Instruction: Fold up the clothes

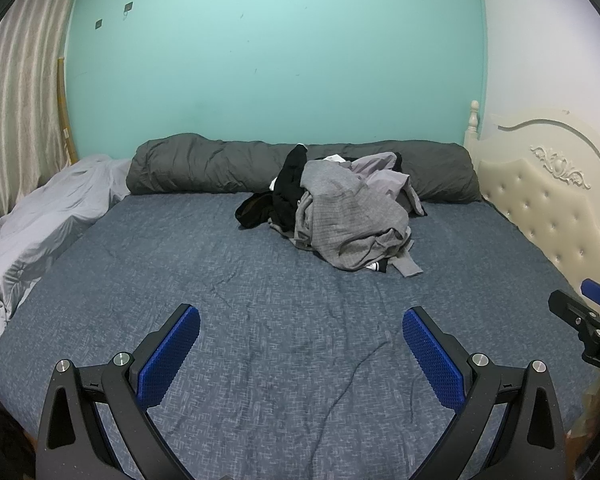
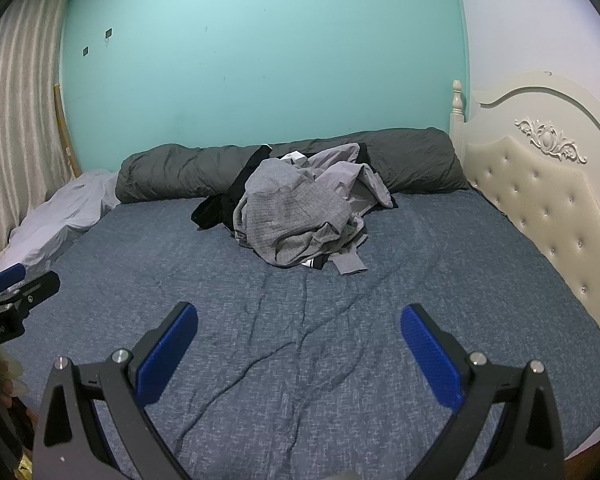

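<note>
Left tool [image 1: 301, 322] poised above the near part of the bed [image 1: 220, 280], blue pads wide apart, nothing between them. Right tool [image 2: 299, 320] likewise above the blue-grey bedspread, pads spread wide and empty. Each tool glimpsed at the edge of the other's view: right tool at the far right of the left wrist view, left tool at the far left of the right wrist view, roughly level with one another.

Ahead of both tools, well apart from the pads, a heap of clothes [image 1: 340, 212] on the bed: a grey knitted garment [image 1: 348, 216] draped over the top and front, a black garment [image 1: 288, 192] spilling out on the heap's left side, a pale lilac-grey piece [image 1: 384, 172] toward the back right. A grey cuff or sleeve end [image 2: 350, 266] lying flat on the bedspread at the heap's nearest edge. All of it crumpled, nothing folded.

Beyond the heap, touching its back, a long dark grey rolled duvet [image 1: 204, 168] along the teal wall [image 1: 276, 60]. Ahead and left of the tools, rumpled light grey bedding [image 1: 52, 212] beside a striped curtain [image 1: 16, 100]. To the right, a cream tufted headboard [image 2: 540, 184]. No containers visible.
</note>
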Demonstrator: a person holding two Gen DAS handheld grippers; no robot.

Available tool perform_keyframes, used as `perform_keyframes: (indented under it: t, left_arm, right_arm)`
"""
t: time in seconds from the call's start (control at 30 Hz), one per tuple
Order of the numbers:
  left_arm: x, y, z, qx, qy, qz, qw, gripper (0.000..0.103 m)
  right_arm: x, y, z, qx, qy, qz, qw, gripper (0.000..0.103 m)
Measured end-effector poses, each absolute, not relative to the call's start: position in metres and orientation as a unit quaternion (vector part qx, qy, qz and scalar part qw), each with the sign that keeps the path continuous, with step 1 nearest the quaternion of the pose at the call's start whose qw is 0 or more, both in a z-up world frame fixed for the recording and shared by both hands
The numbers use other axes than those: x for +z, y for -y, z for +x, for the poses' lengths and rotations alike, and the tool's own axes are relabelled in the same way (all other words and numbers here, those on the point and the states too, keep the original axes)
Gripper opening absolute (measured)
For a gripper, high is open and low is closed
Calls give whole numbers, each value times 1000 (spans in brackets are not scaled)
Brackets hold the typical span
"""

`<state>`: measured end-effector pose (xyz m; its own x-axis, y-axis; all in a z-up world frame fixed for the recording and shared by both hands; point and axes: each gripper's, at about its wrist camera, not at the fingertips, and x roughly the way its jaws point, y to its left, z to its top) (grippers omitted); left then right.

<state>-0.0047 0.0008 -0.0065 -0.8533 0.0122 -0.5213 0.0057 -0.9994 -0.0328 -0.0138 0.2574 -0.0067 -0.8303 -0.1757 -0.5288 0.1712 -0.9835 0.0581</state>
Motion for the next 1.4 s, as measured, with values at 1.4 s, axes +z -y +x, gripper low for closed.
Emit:
perform_keyframes:
  t: [1.4]
  left_arm:
    - [-193, 35, -277, 936, 28, -351, -13, 103]
  right_arm:
    - [-204, -232, -380, -923, -8, 380, 56, 103]
